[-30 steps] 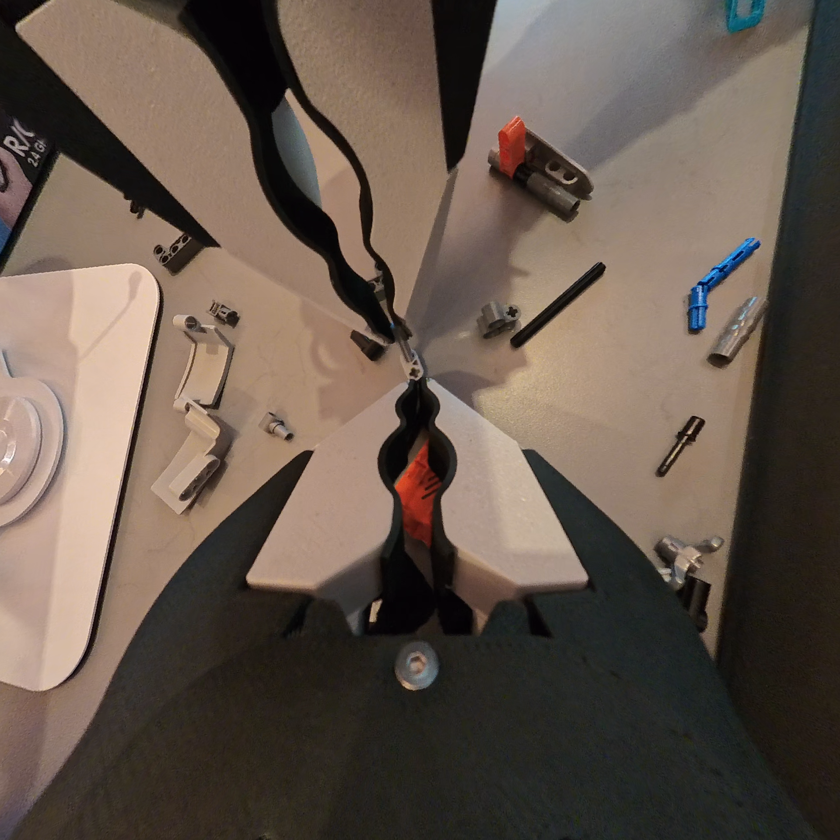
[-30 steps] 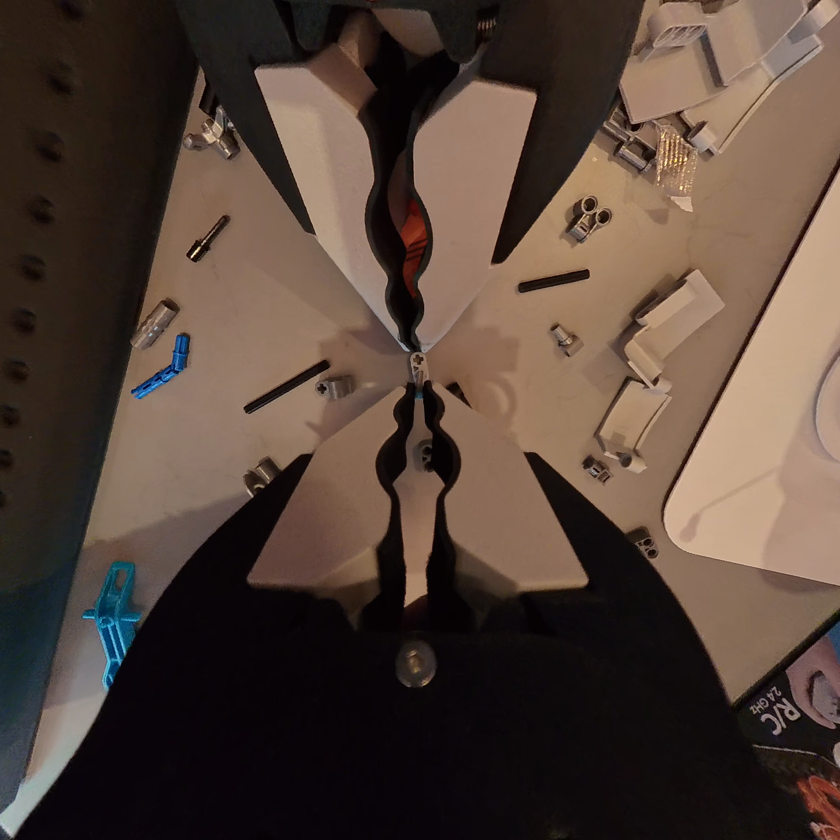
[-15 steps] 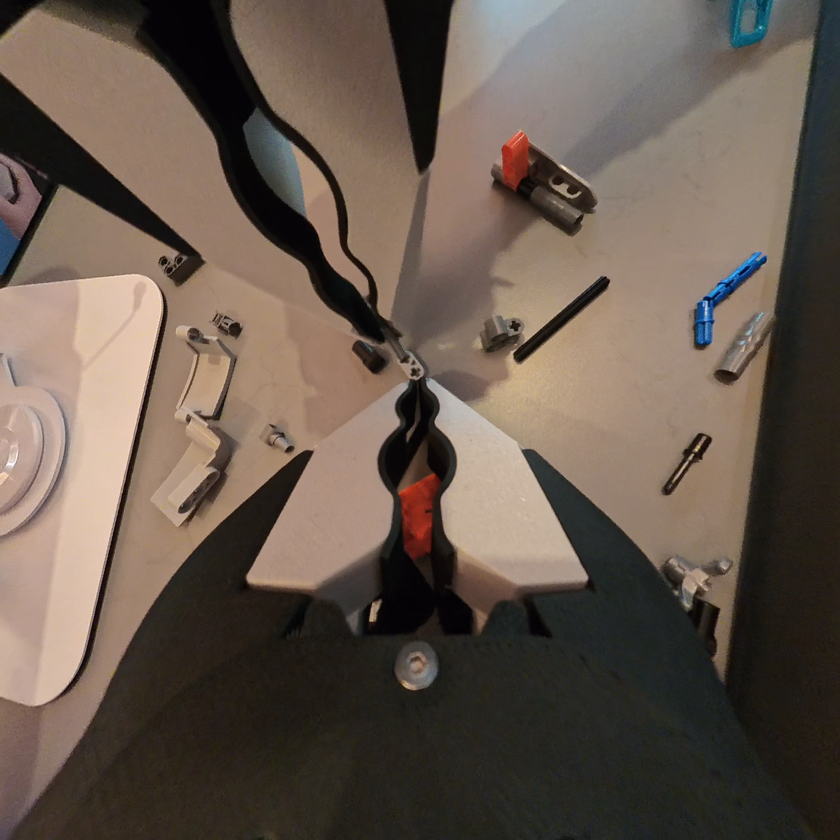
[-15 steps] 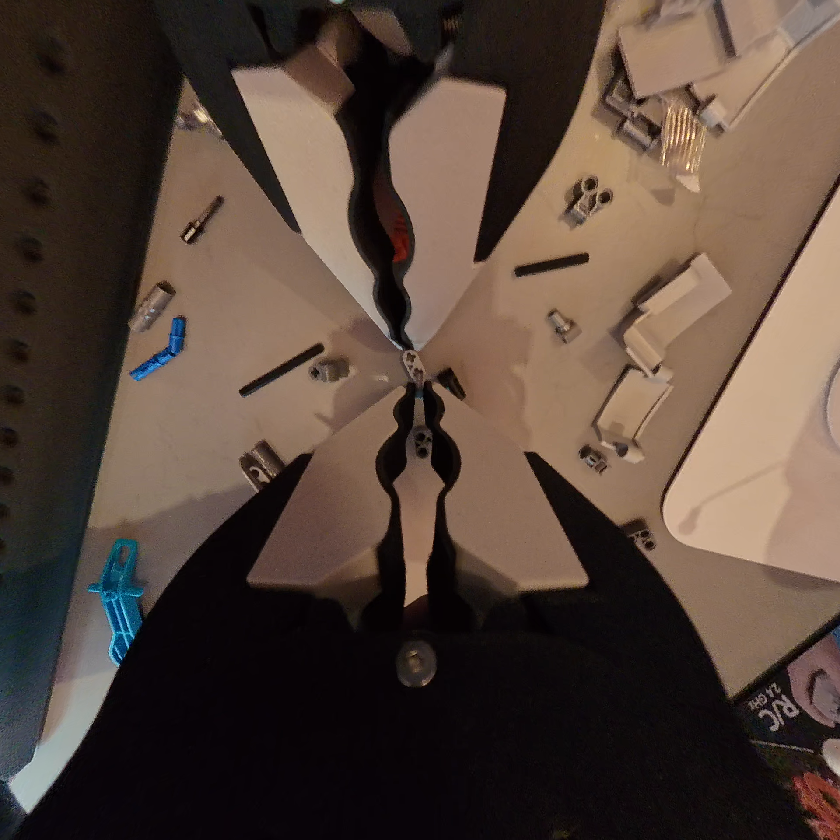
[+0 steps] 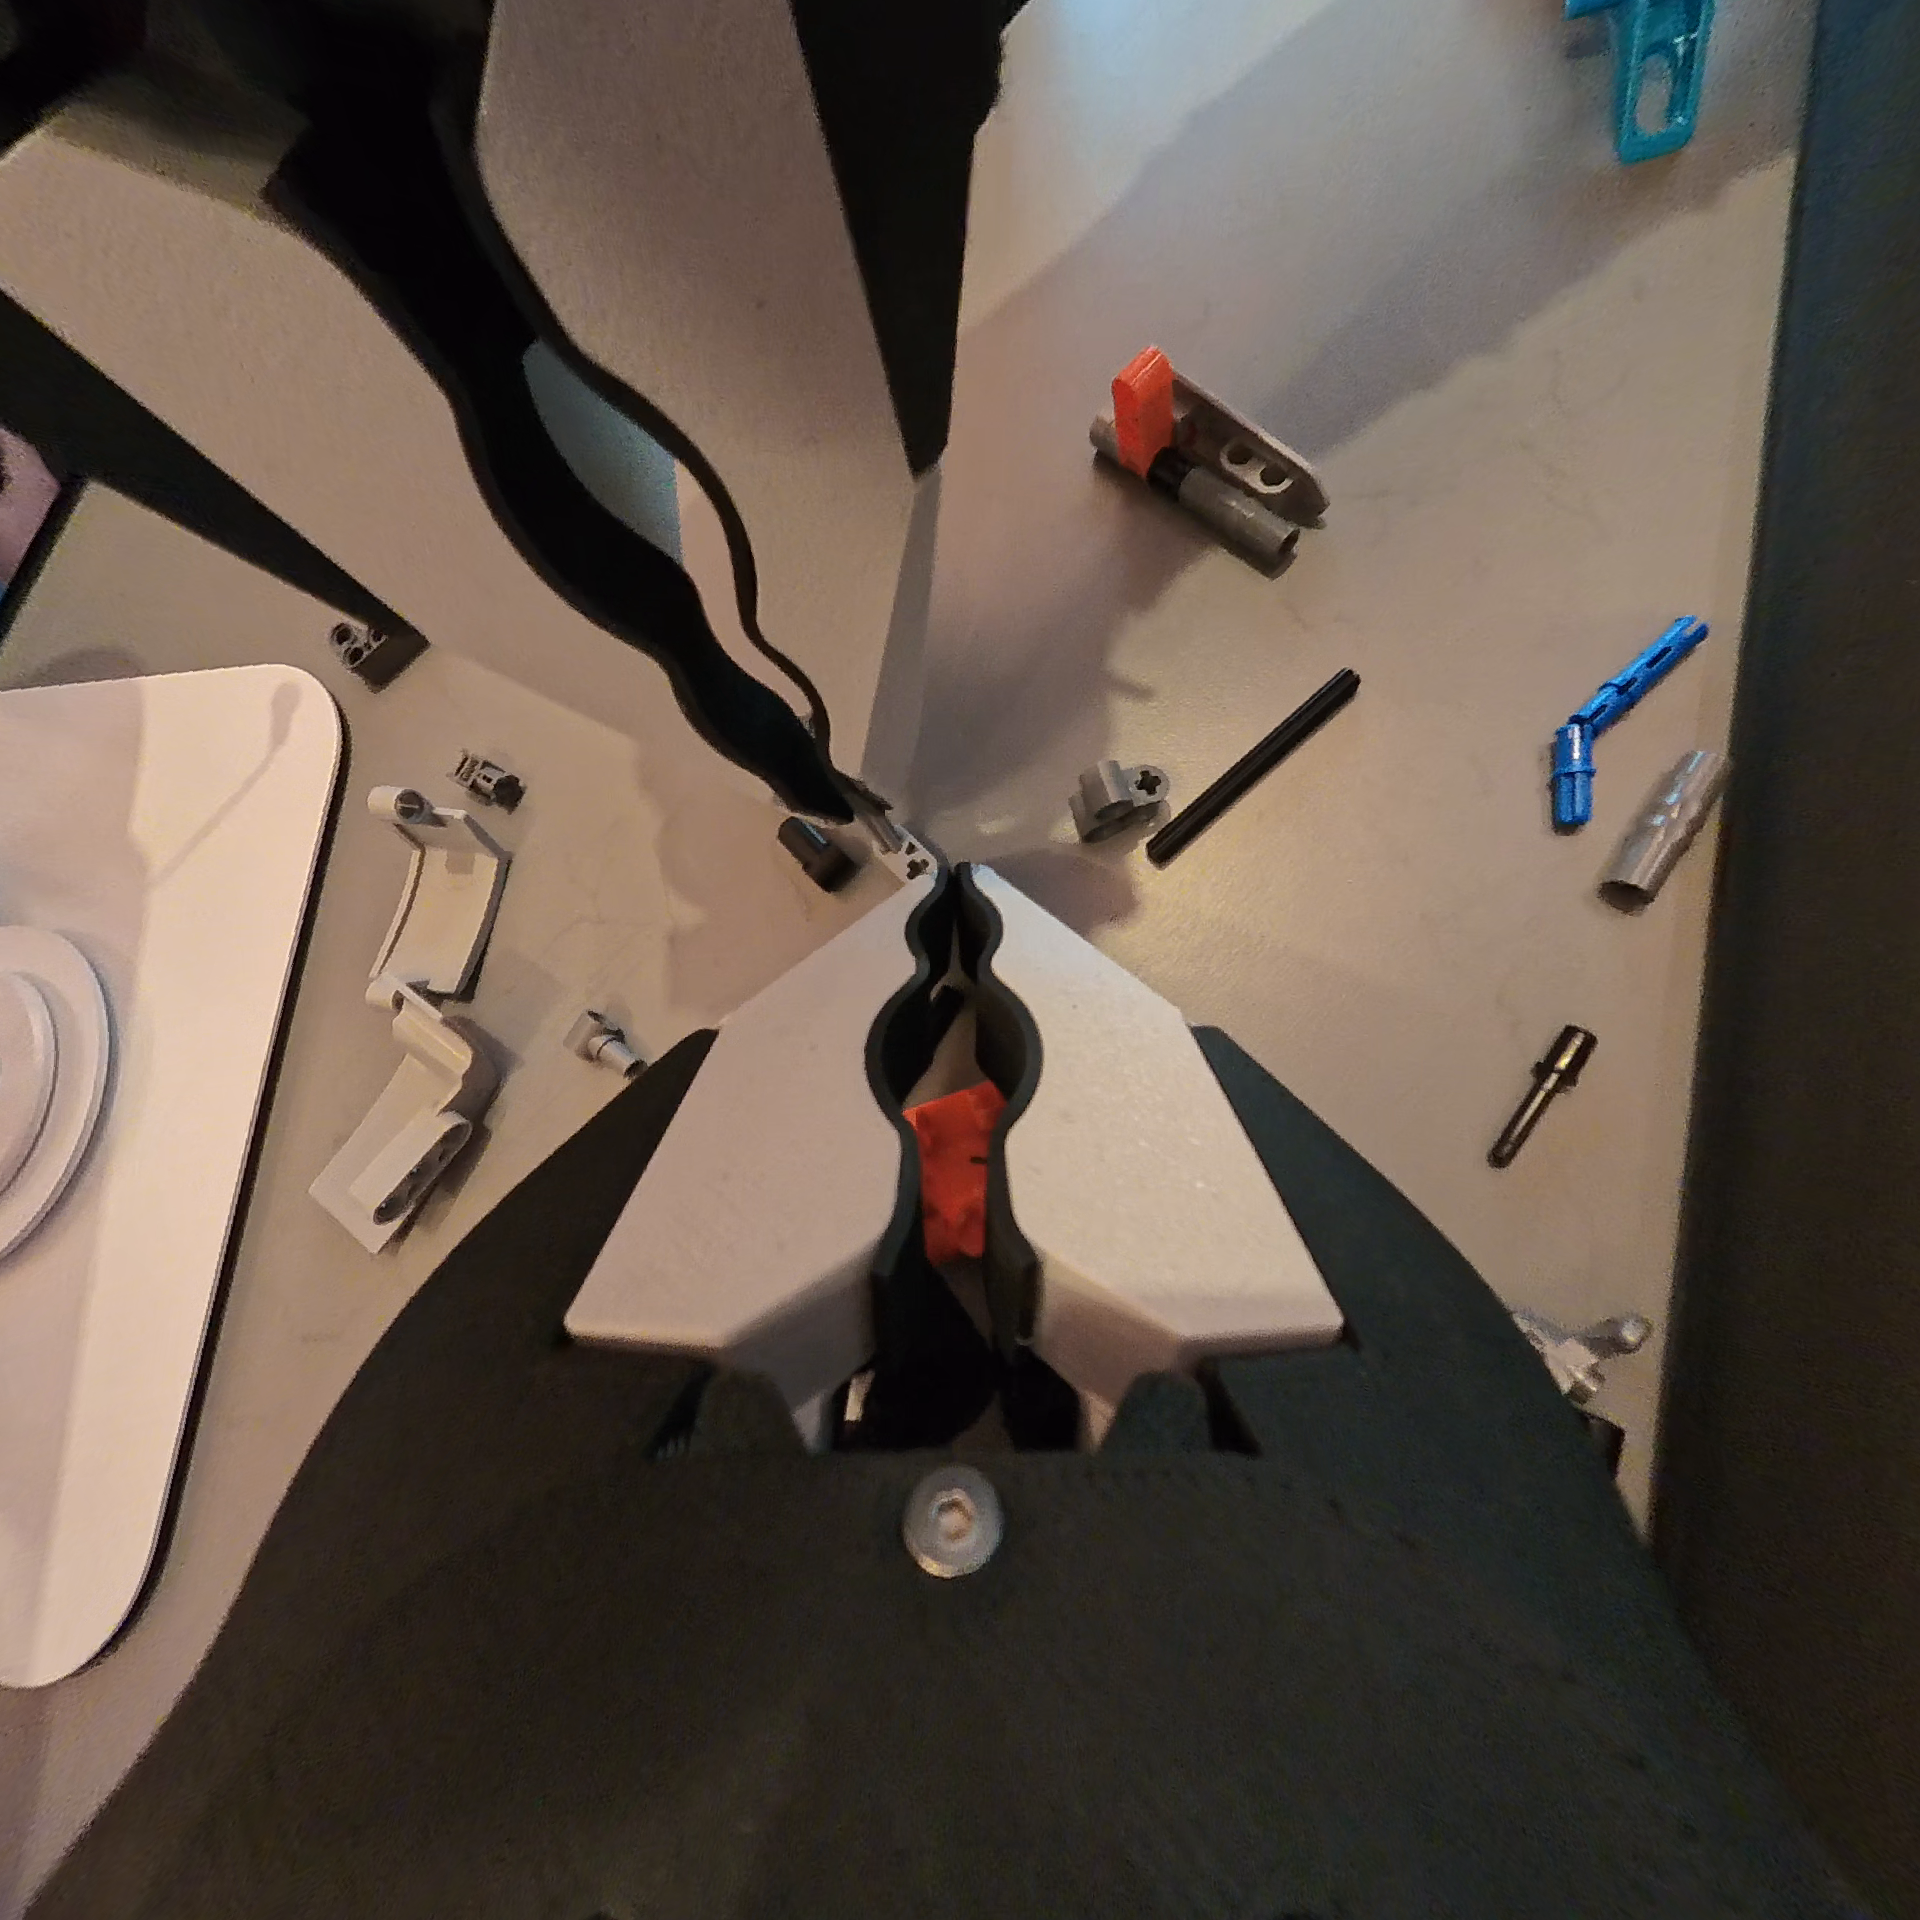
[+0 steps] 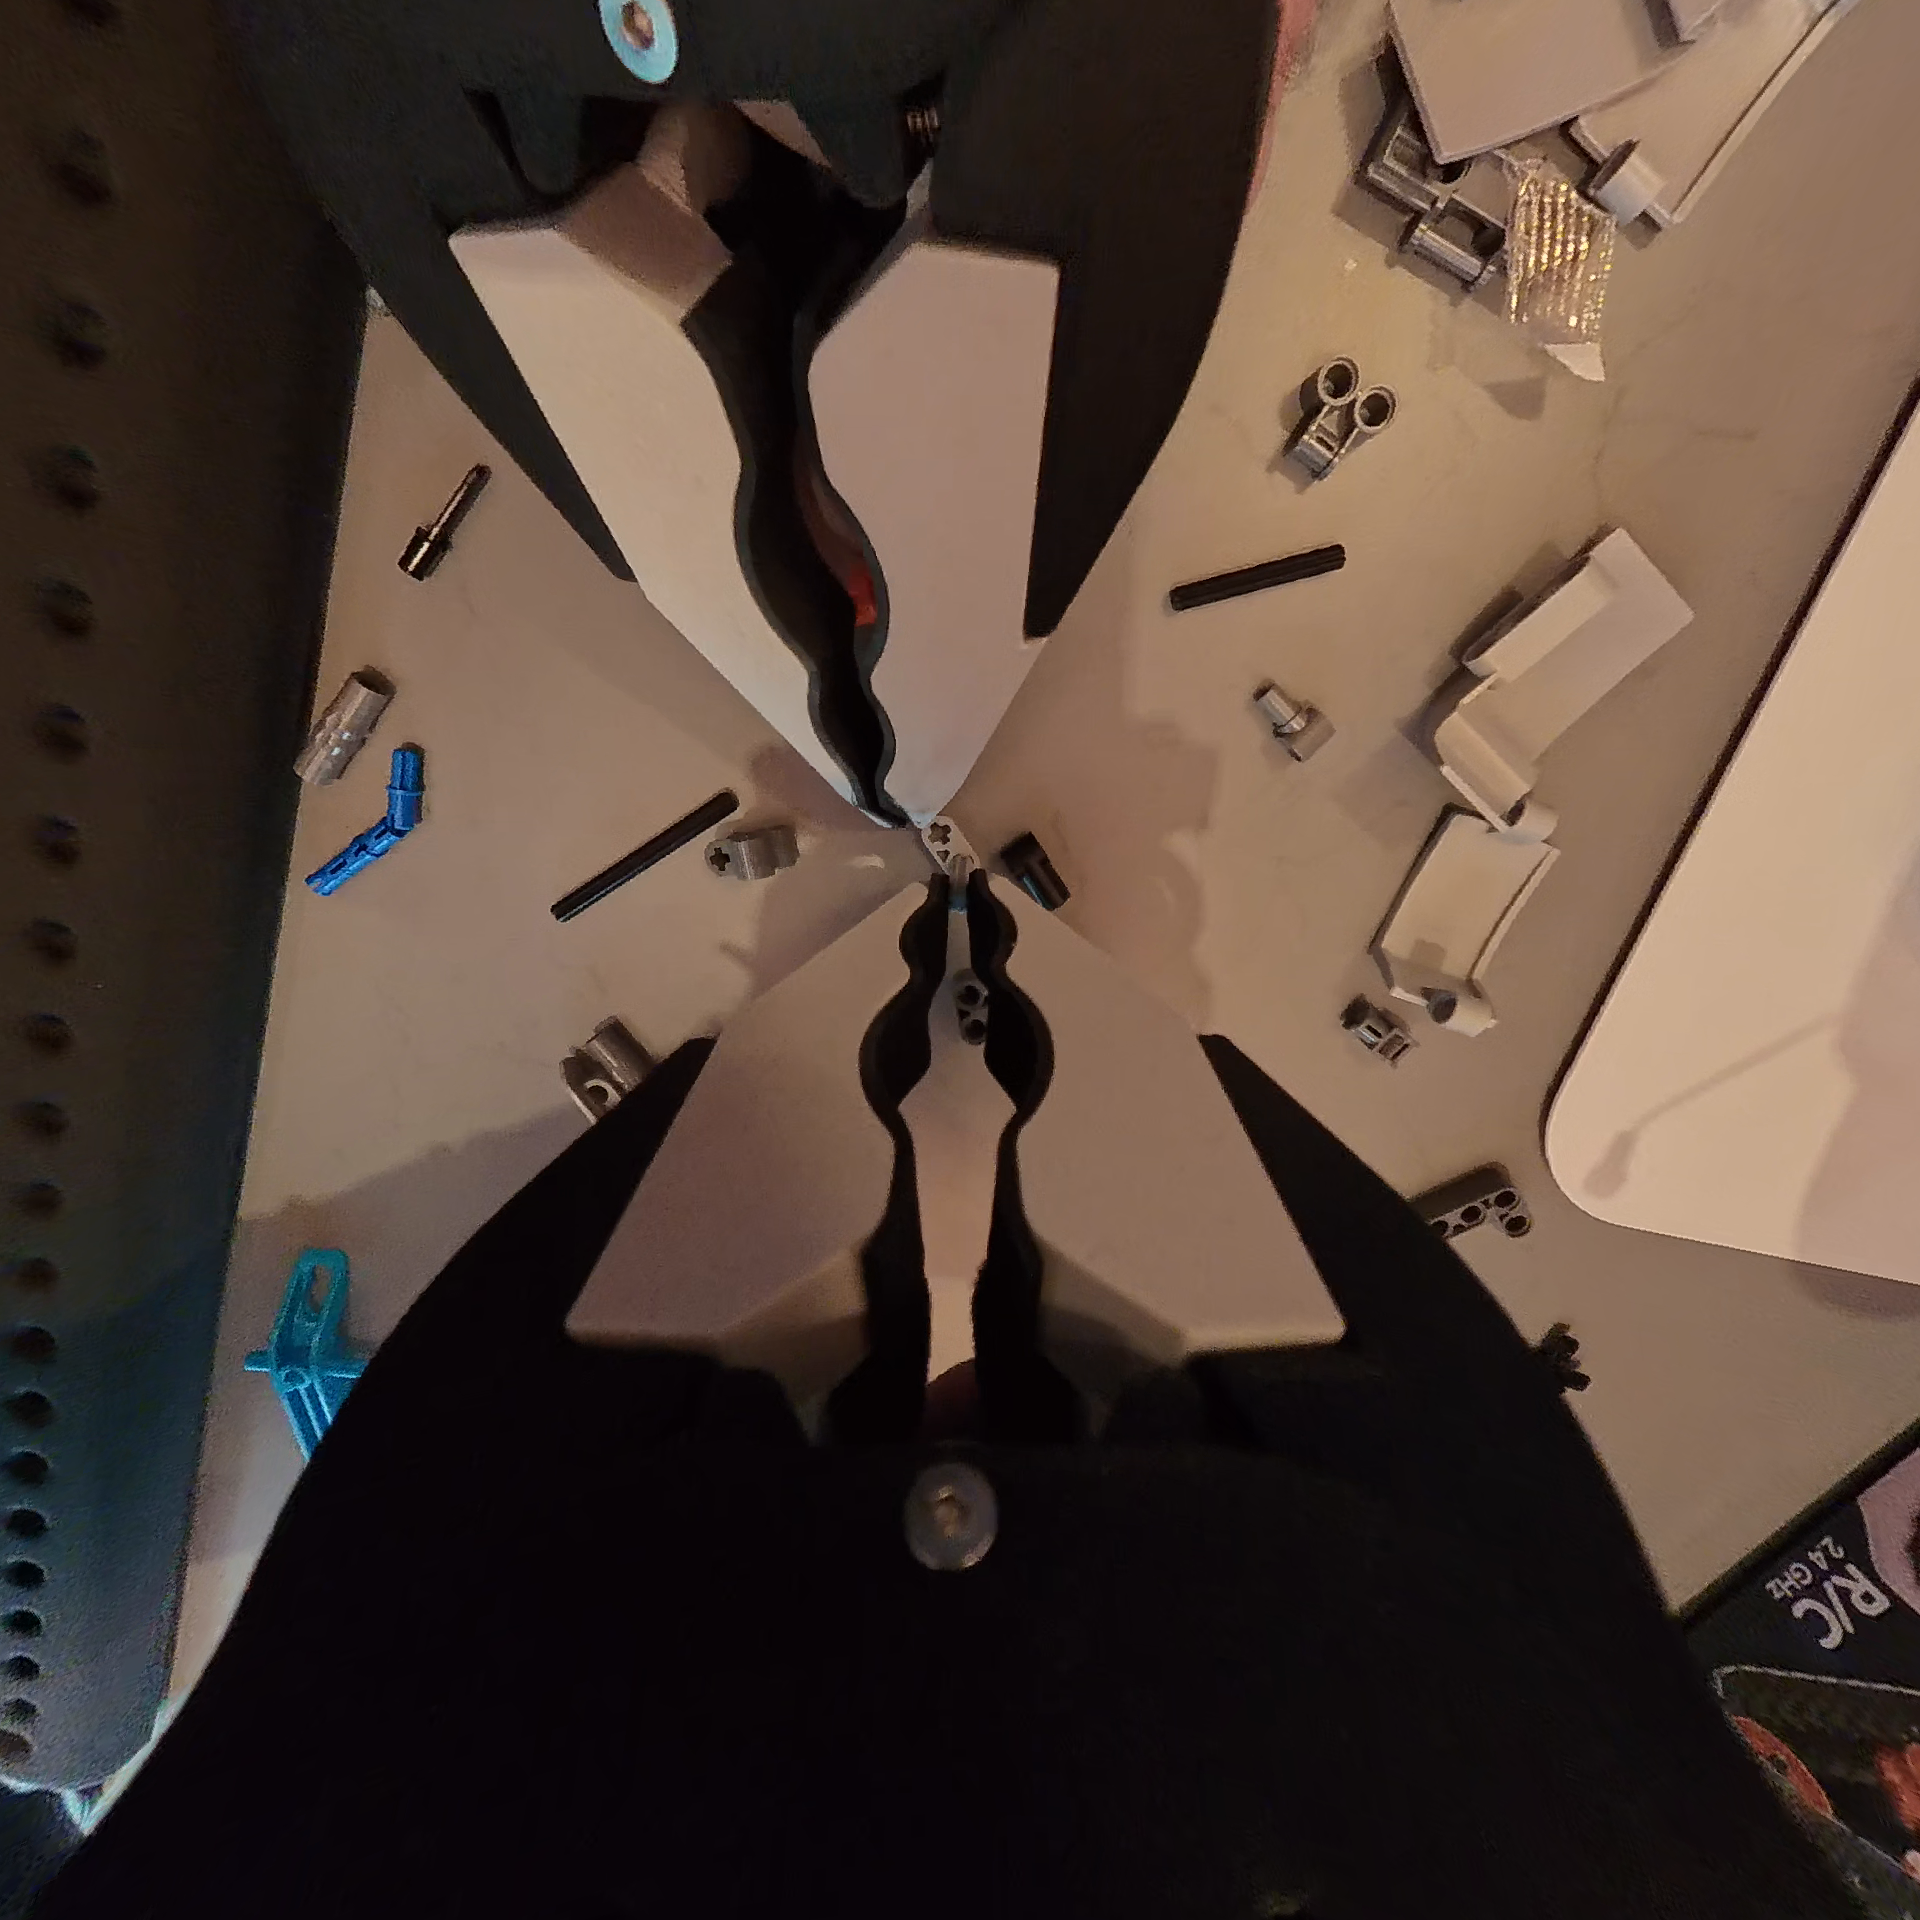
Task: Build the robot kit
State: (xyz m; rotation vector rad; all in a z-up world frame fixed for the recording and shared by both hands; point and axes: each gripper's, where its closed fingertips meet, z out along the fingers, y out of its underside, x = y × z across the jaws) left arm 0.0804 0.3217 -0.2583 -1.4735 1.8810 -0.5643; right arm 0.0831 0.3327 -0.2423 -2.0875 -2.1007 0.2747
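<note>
Right wrist view: 2 grippers [image 6: 957,881] [image 6: 891,808], 2 black axles [image 6: 1255,578] [image 6: 644,857].

The small grey connector [image 5: 912,860] now sits just outside the left hand-held gripper [image 5: 958,883] tips, no longer between them.

Each gripper has a big black body with a rough, grainy skin that spreads wide like wings. The left gripper [image 5: 958,883] and the right gripper [image 6: 958,888] both have two pale grey fingers [image 5: 769,1153] shaped like wedges, and the inner edges are lined with wavy black pads [image 6: 904,1039]. A round silver screw [image 5: 952,1529] sits in the middle of each black body, just behind the fingers.
</note>
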